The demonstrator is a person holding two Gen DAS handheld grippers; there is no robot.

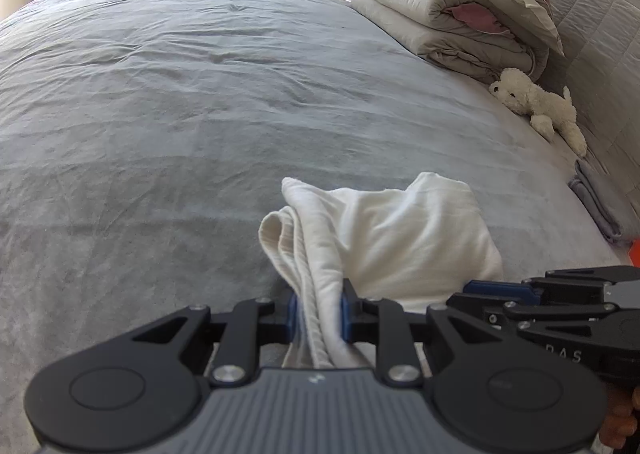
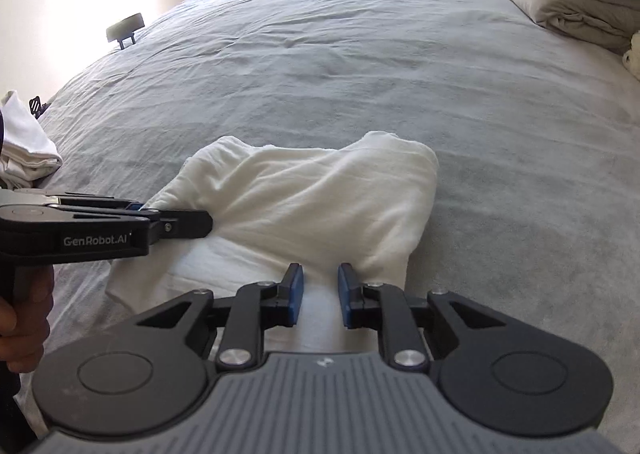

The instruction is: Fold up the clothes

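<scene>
My left gripper (image 1: pixel 318 314) is clamped on a bunched, ribbed edge of the white garment (image 2: pixel 304 198), the cloth squeezed tight between its blue pads (image 1: pixel 347 312). My right gripper (image 2: pixel 319 296) sits at the garment's near edge with its jaws a little apart; white fabric lies in the gap under them, but the pads (image 2: pixel 295 294) do not press on it, so nothing is gripped there. The garment itself lies in a loose mound on the grey bedspread (image 1: pixel 180 102), rising just past both grippers, its near part flat on the bed. To the left of the garment, at the bed's edge, lies a small heap of white clothes (image 2: pixel 24 150). To its right, near the headboard, lies a folded grey cloth (image 1: pixel 600 202). Farther beyond the garment, a white plush dog (image 1: pixel 540 106) rests against the headboard, and past that a folded grey quilt (image 1: pixel 452 10) is stacked.
</scene>
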